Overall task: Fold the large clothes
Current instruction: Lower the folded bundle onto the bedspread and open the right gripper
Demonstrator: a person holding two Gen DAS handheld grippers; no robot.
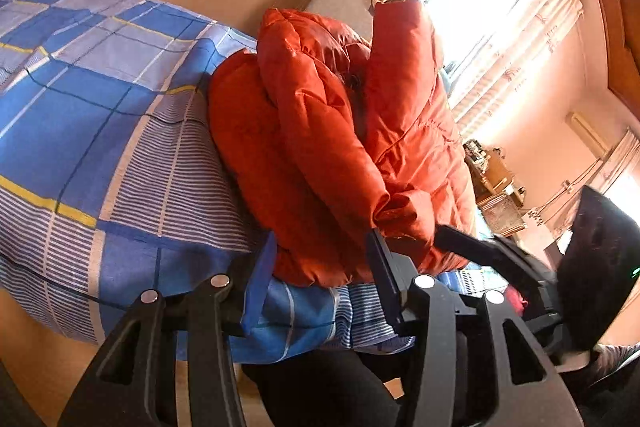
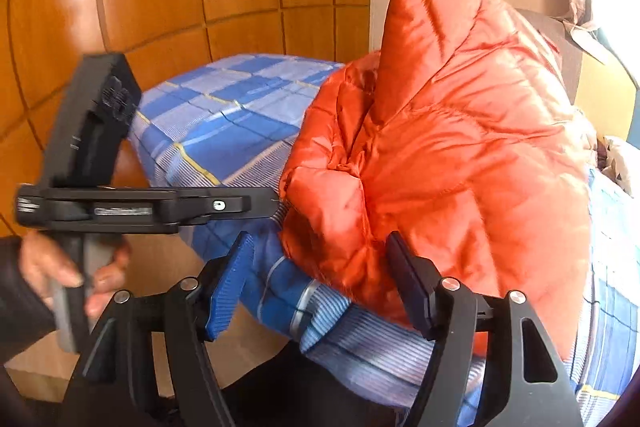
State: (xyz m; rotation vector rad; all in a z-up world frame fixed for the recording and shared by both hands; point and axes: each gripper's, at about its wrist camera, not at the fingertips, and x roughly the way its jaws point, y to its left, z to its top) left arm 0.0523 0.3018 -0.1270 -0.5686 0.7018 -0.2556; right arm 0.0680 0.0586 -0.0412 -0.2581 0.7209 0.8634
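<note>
The puffy orange quilted jacket point(image 2: 460, 155) lies heaped on the blue checked bed point(image 2: 224, 119), its near hem between the open right gripper point(image 2: 320, 279) fingers; the left gripper point(image 1: 316, 267) is open too.

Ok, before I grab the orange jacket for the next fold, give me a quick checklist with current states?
1. Left gripper jaws open: ok.
2. Right gripper jaws open: ok.
3. Orange puffer jacket lying on the checked bedsheet: ok.
4. Jacket hem between right jaws: ok.
5. Jacket flat and smooth: not ok, bunched.
6. Sleeves tucked in: cannot tell.
</note>
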